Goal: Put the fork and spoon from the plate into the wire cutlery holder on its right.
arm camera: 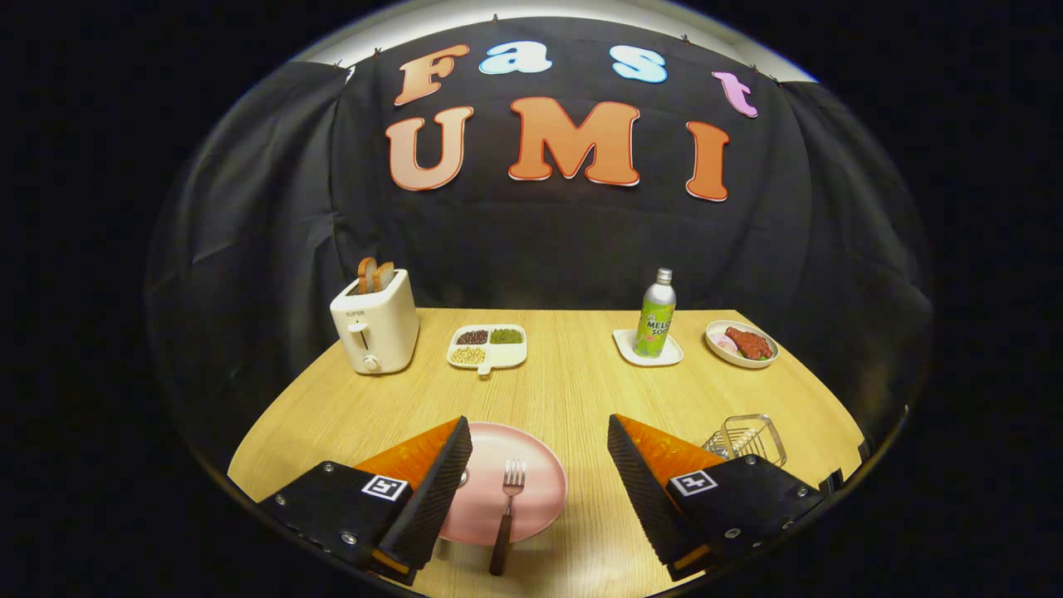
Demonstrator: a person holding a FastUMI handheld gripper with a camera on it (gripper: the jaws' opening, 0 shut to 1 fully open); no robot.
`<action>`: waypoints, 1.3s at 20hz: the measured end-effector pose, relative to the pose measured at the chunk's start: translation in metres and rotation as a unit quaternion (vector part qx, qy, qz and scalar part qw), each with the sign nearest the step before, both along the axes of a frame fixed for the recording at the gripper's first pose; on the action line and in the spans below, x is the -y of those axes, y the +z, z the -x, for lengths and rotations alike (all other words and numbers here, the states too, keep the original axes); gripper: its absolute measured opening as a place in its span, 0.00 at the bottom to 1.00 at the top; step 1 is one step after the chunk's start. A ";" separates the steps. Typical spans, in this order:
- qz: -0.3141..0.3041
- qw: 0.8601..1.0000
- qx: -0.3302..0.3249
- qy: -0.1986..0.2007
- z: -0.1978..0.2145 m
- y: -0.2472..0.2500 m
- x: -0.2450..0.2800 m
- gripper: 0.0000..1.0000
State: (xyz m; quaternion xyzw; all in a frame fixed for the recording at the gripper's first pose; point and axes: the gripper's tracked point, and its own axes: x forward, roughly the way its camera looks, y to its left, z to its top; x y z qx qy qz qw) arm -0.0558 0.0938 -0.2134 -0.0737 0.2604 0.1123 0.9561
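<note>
A pink plate (531,465) lies on the wooden table between my fingers, nearer the left one. A fork (507,511) with a dark handle rests on it, tines pointing away, handle hanging over the near rim. The bowl of a spoon (462,477) peeks out beside the left finger, the rest hidden behind it. The wire cutlery holder (747,438) stands just beyond the right finger, partly hidden by it. My gripper (540,440) hangs open above the near table edge, holding nothing.
At the back stand a white toaster (375,324) with toast, a divided dish of beans (487,345), a green bottle (655,316) on a white coaster (648,349), and a bowl of food (742,344). Bare wood (573,390) lies between them and the plate.
</note>
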 end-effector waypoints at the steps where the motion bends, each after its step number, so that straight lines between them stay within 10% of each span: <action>1: 0.003 1.000 -0.009 0.004 0.002 -0.006 -0.002 0.99; 10: 0.023 0.996 -0.085 0.026 0.022 -0.070 -0.018 0.91; 26: 0.057 0.985 -0.159 0.012 0.034 -0.140 -0.011 0.39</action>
